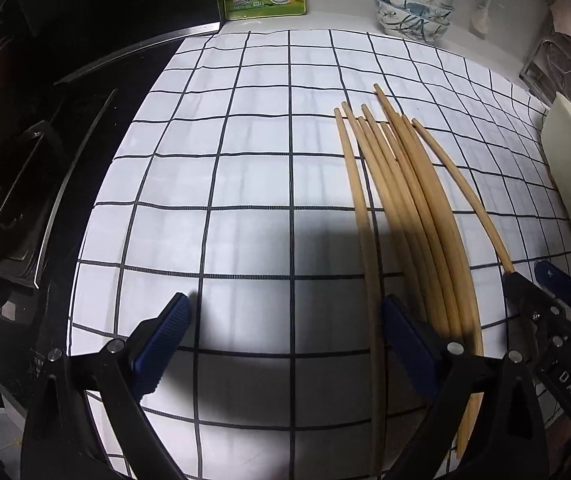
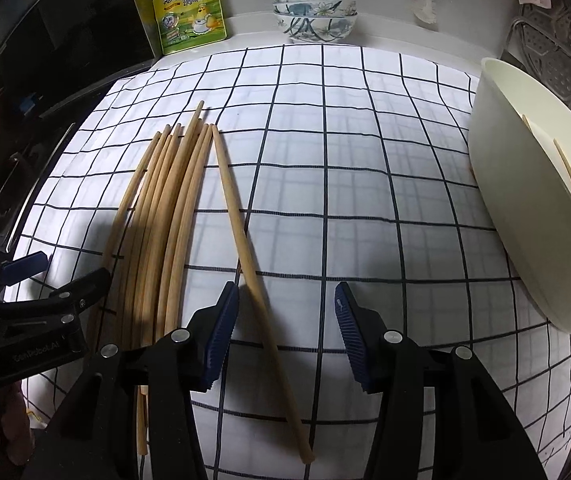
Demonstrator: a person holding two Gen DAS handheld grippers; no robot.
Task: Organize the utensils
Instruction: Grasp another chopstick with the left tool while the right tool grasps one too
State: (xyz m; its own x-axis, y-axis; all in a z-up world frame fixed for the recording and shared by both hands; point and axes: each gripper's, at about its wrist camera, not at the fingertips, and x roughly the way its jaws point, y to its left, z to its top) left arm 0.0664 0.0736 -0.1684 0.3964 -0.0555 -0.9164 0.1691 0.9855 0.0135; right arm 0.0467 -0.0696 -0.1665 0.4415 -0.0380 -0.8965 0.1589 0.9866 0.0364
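The stray chopstick (image 2: 245,240) is lying on the checked cloth (image 2: 365,200) just to the right of the chopstick bundle (image 2: 165,216), touching it only near the far tips and splaying away toward the viewer. Its long axis is running from the far side of the cloth down toward the near edge, passing between the fingers of the right gripper (image 2: 287,336), closer to the left pad. That gripper's jaws are standing apart, with nothing pressed between them. The cream container (image 2: 525,200), already holding a chopstick, is sitting well to the bundle's right, so the right hand looks the nearer one for the carry. The left gripper (image 1: 285,344) is hanging open at the bundle's left edge, one stick running inside its right finger.
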